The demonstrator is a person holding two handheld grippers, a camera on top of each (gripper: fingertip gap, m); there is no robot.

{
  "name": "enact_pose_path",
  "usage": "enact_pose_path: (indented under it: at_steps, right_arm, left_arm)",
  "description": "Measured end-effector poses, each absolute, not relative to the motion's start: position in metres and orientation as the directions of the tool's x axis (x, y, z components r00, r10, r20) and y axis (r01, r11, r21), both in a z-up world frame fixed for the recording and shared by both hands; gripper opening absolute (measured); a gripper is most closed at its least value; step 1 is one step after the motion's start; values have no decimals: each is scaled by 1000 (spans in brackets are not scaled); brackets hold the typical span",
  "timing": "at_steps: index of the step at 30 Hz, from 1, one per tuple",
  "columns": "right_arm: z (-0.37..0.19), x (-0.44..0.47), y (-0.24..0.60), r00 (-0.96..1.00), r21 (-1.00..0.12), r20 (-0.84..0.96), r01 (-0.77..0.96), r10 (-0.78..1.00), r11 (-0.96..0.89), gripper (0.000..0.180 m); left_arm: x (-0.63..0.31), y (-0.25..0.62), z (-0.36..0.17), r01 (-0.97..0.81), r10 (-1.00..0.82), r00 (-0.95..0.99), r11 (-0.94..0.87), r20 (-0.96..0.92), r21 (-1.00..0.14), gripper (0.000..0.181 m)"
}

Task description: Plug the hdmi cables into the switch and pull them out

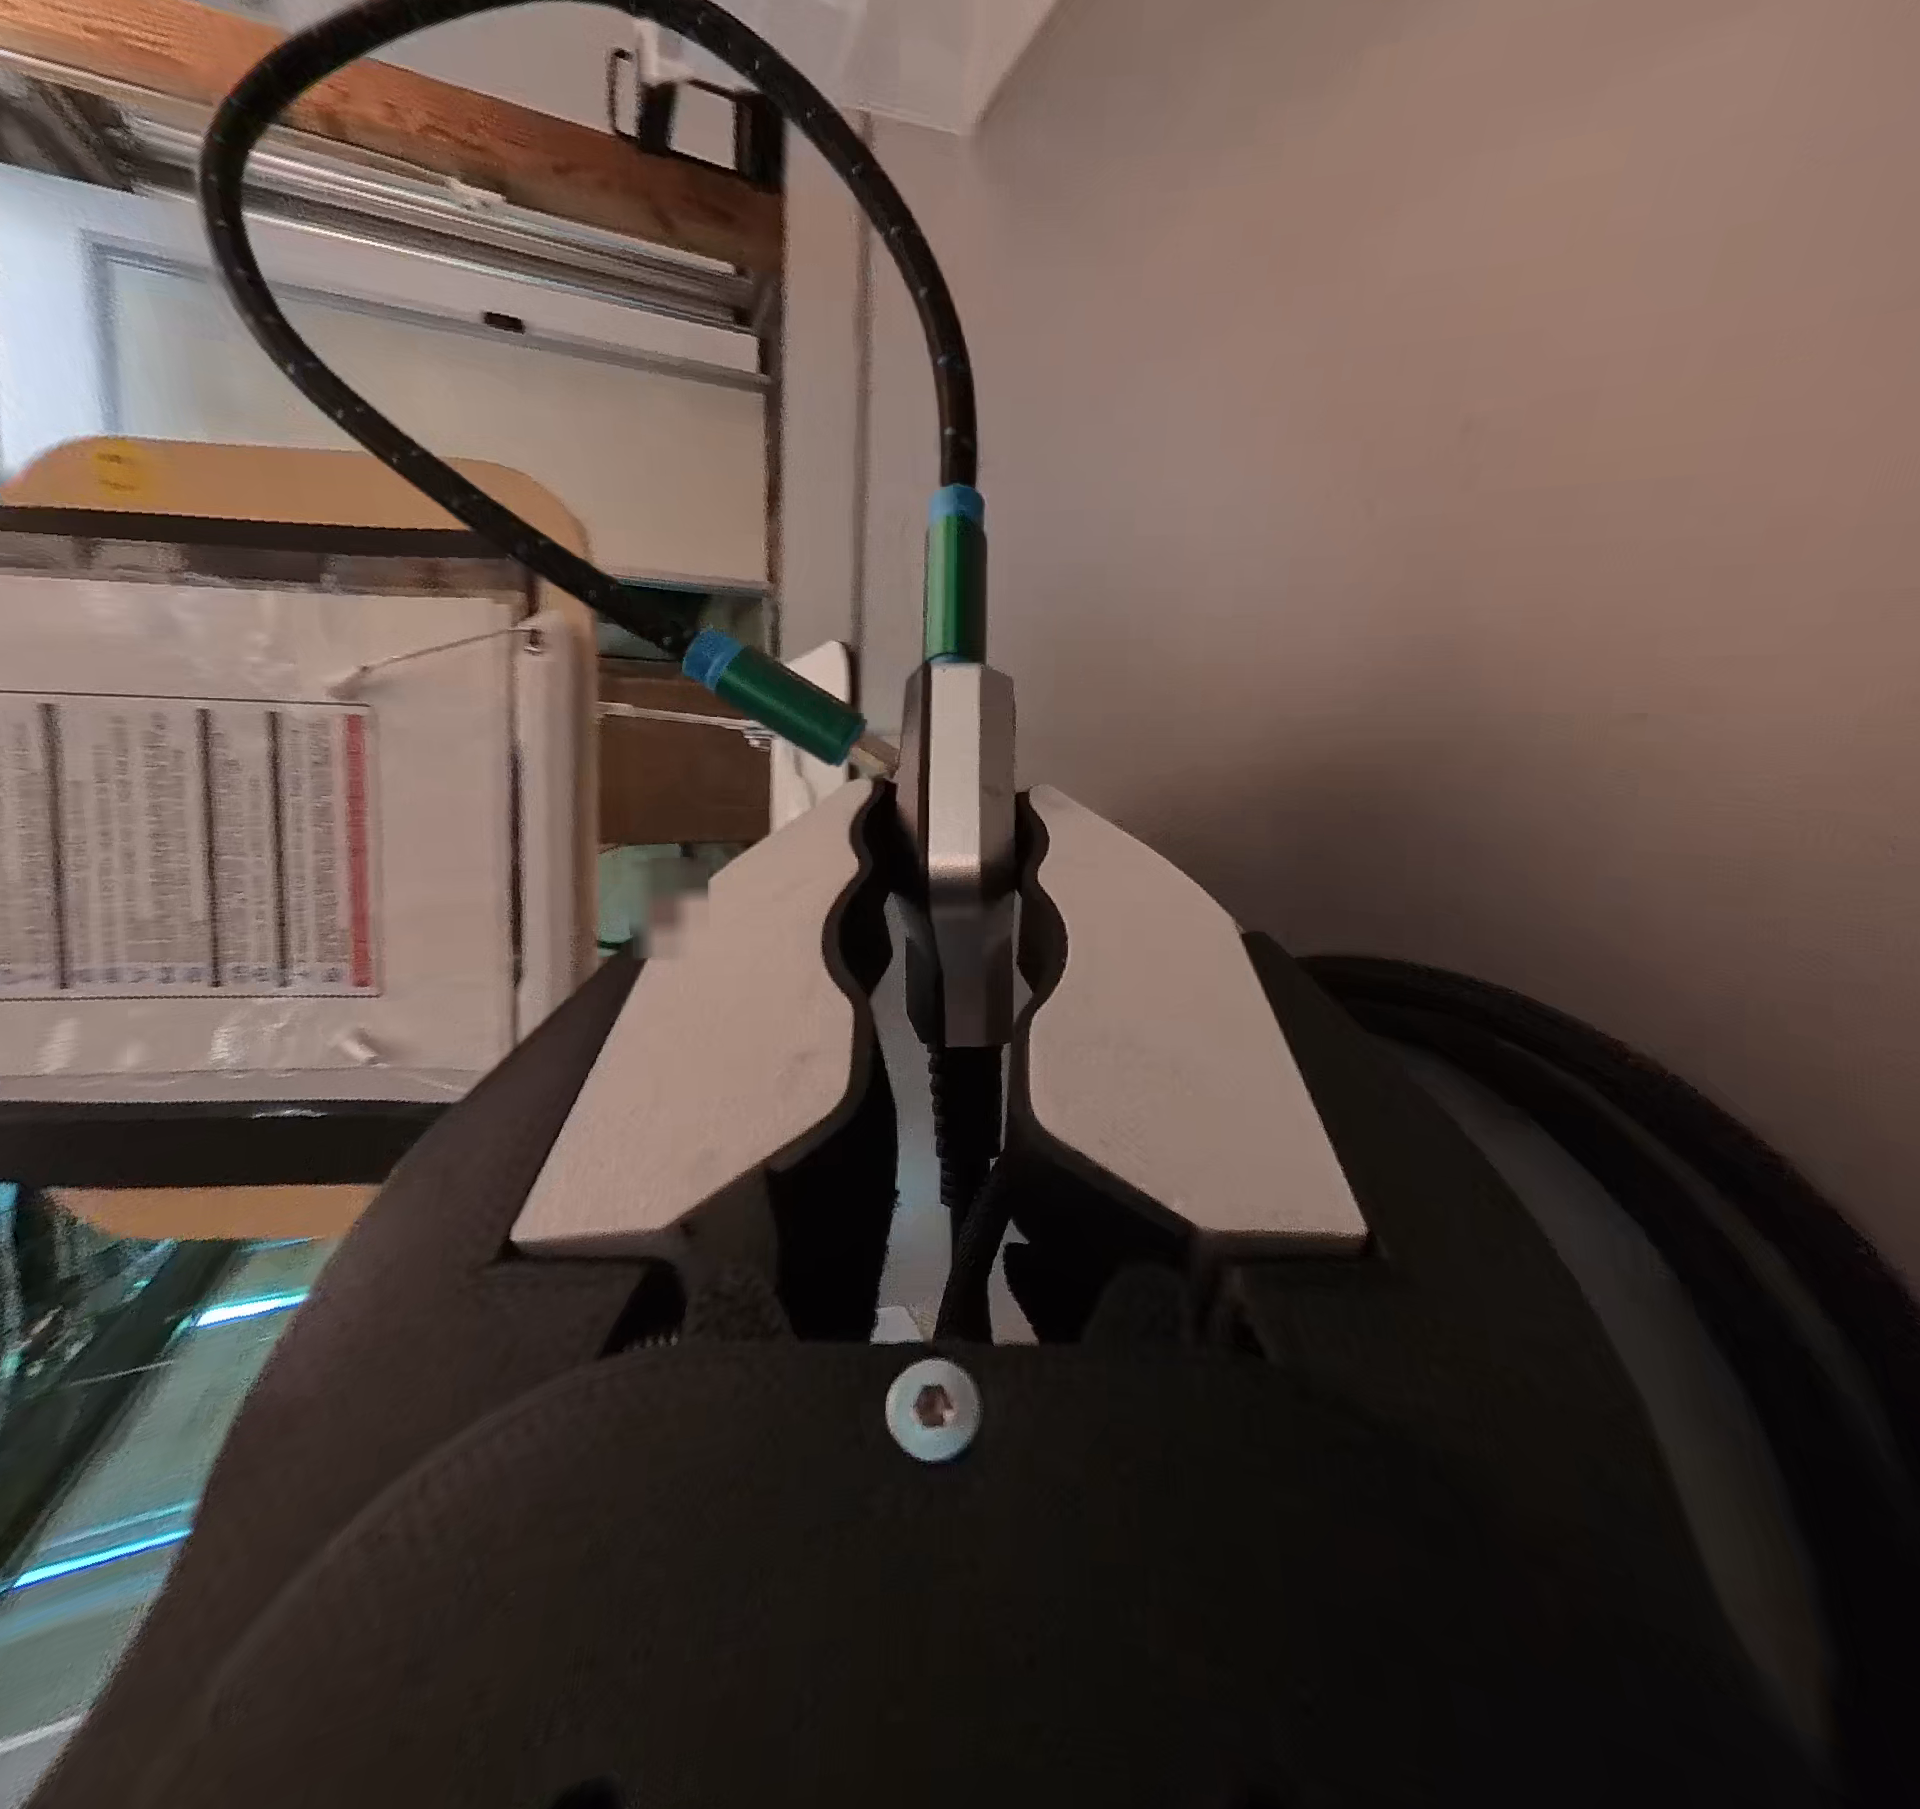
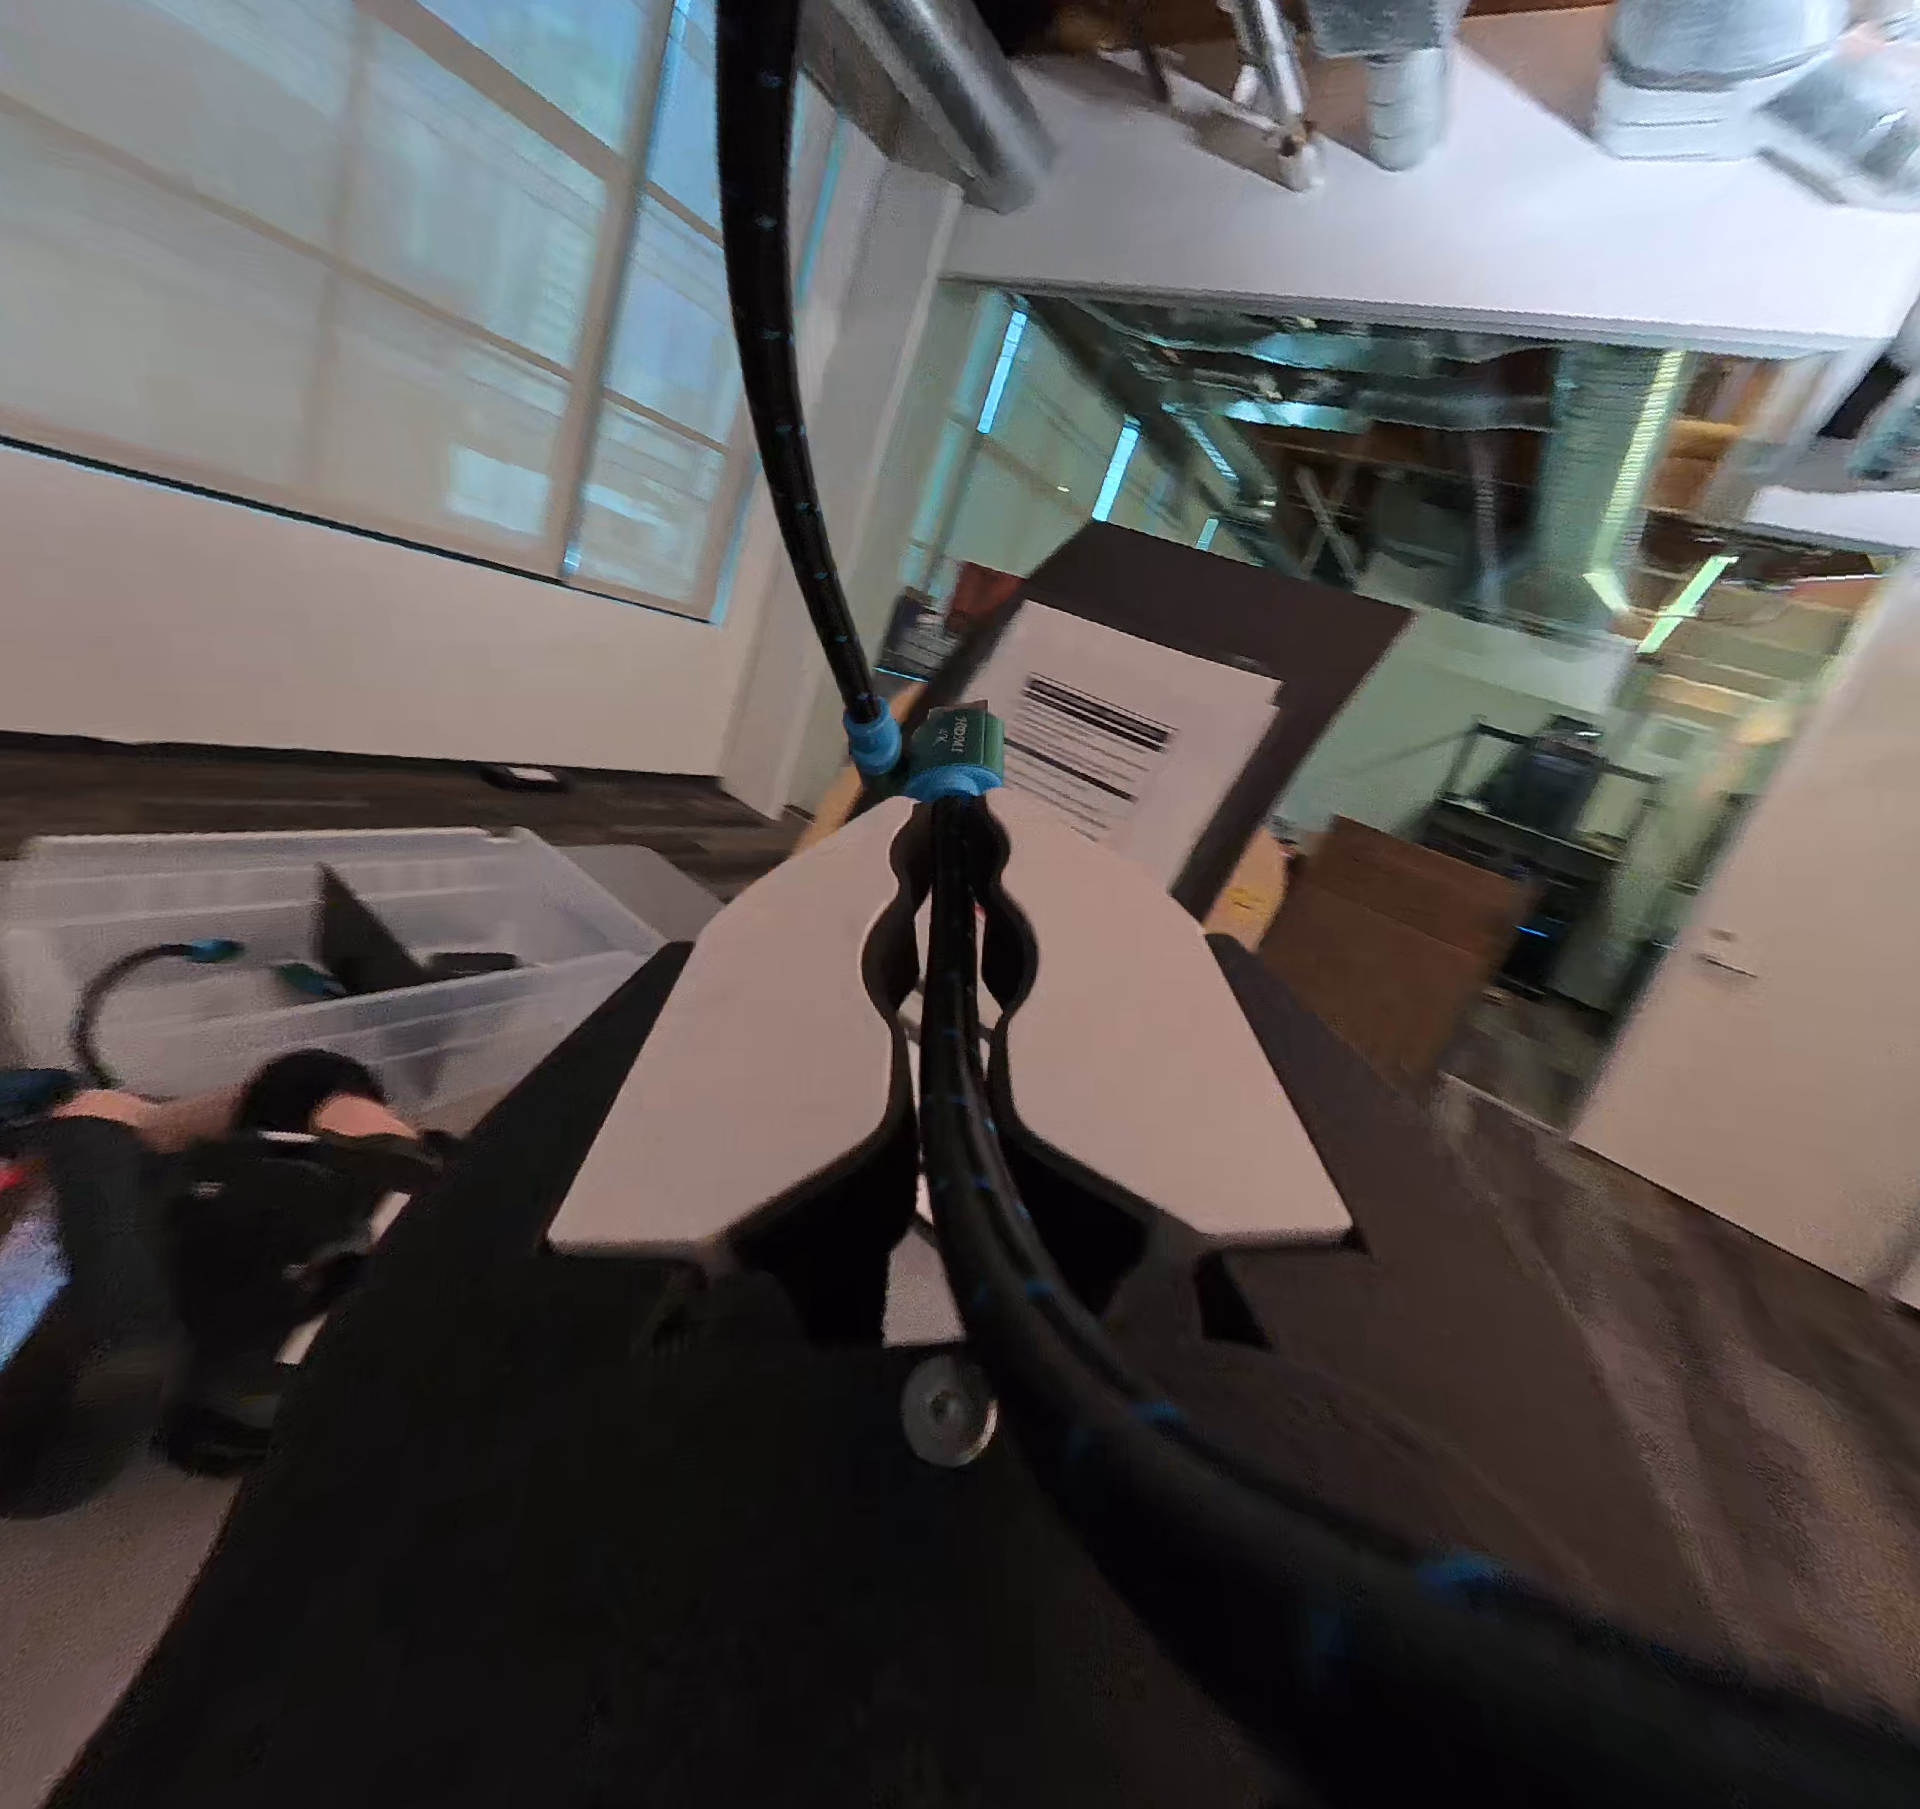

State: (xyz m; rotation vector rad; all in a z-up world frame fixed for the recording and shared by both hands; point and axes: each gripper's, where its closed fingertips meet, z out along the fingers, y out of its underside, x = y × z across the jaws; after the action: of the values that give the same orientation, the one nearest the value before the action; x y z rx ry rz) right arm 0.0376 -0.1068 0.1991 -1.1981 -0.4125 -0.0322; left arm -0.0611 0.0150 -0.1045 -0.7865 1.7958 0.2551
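Observation:
In the left wrist view my left gripper (image 1: 956, 803) is shut on a flat grey metal switch (image 1: 961, 866), held edge-on and upright. A green plug with a blue collar (image 1: 953, 580) sits in the switch's top end. Its black braided cable (image 1: 343, 45) loops up and left, back to a second green plug (image 1: 774, 699) whose metal tip is beside the switch's left edge. In the right wrist view my right gripper (image 2: 945, 814) is shut on a black cable (image 2: 951, 990) just behind a green plug with a blue collar (image 2: 961, 751). Another cable end (image 2: 862, 731) hangs beside it.
A plain wall (image 1: 1455, 512) is close on the right of the left gripper, with shelving (image 1: 416, 128) on the left. In the right wrist view a clear plastic bin (image 2: 343, 938) holds a looped cable (image 2: 94, 1011), and a blurred hand (image 2: 343, 1120) is at lower left.

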Motion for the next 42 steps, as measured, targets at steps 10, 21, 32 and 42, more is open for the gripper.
enact_pose_path:
  at_steps: [10, 21, 32, 42]
  right_arm:
    - [187, 1, -99, 837, -941, 210, 33, 505, 337, 7]
    - [176, -4, -90, 807, -958, 165, -5, 567, 286, 7]
    - [170, 0, -85, 809, -962, 175, 18, 561, 273, 7]
    - [176, 4, -90, 808, -956, 190, 23, 558, 293, 7]
  left_arm:
    - [-63, 23, -128, -657, -353, -230, 744, -907, -123, 20]
    - [-63, 23, -129, -647, -377, -203, 744, -904, -165, 20]
    - [-64, 27, -127, -657, -411, -178, 726, -894, -203, 20]
    - [-62, 28, -124, -657, -466, -151, 706, -872, -264, 20]
